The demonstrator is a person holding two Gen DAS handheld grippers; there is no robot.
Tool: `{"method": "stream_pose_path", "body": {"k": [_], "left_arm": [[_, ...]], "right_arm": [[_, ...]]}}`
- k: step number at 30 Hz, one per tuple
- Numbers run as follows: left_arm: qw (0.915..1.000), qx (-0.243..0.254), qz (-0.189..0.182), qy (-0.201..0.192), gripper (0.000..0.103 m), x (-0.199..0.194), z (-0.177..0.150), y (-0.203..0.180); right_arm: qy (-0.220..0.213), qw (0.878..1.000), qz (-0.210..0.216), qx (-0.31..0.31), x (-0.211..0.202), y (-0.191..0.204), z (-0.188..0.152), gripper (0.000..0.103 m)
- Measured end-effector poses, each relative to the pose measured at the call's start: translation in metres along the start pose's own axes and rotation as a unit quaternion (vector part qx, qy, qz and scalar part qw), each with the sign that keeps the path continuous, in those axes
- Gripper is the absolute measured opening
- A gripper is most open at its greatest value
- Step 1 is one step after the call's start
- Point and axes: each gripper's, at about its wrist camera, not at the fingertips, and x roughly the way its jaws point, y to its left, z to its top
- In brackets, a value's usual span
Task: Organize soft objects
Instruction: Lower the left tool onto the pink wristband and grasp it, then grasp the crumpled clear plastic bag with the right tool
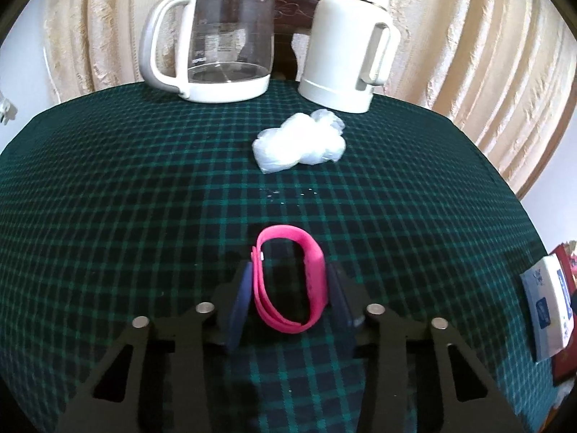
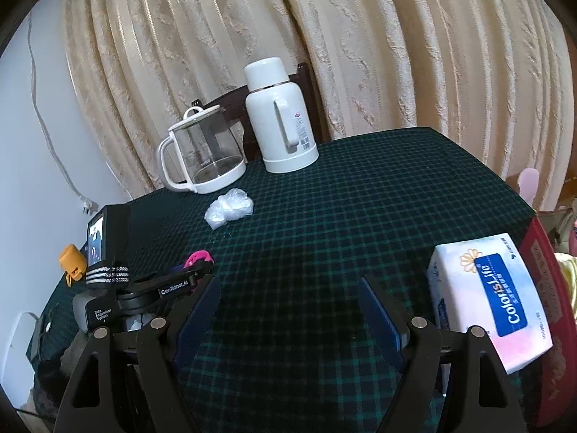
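A pink silicone wristband (image 1: pixel 288 285) stands on its edge on the green checked tablecloth (image 1: pixel 126 198). My left gripper (image 1: pixel 290 270) is shut on it, one blue pad against each side of the loop. The right wrist view shows that gripper (image 2: pixel 173 285) at the left, with a bit of the wristband (image 2: pixel 198 258) showing at its tips. A crumpled clear plastic bag (image 1: pixel 299 142) lies further back on the cloth, also seen as the bag (image 2: pixel 229 209). My right gripper (image 2: pixel 290 285) hangs open over bare cloth. A soft tissue pack (image 2: pixel 494 303) lies just right of it.
A glass kettle (image 1: pixel 216 36) and a white thermos jug (image 1: pixel 346 43) stand at the table's far edge before beige curtains. The tissue pack (image 1: pixel 548 306) rests on a dark red box (image 2: pixel 551 324) at the right edge. A chair back shows behind the jug.
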Motion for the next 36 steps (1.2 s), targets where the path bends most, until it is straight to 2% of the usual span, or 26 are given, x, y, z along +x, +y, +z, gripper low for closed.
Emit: {"method": "stream_pose_path", "body": {"k": [8,20,30,36], "left_arm": [[0.9999,-0.006,-0.005,-0.008,0.034,-0.004,-0.002,0.001],[0.9982,-0.020,0.010,-0.055,0.034,-0.029,0.001,0.016],[0.9962,-0.045,0.008,-0.074,0.034,-0.041,0.001,0.027],[0.9944,-0.066,0.010,-0.082,0.034,-0.047,0.002,0.035]], "right_arm": [[0.016,1.000,0.006,-0.005,0.010,0.007,0.001,0.081],[0.046,0.999,0.021,-0.001,0.041,0.017,0.024,0.081],[0.091,0.995,0.043,-0.004,0.097,0.037,0.049,0.081],[0.108,0.992,0.064,0.015,0.129,0.044,0.064,0.082]]}}
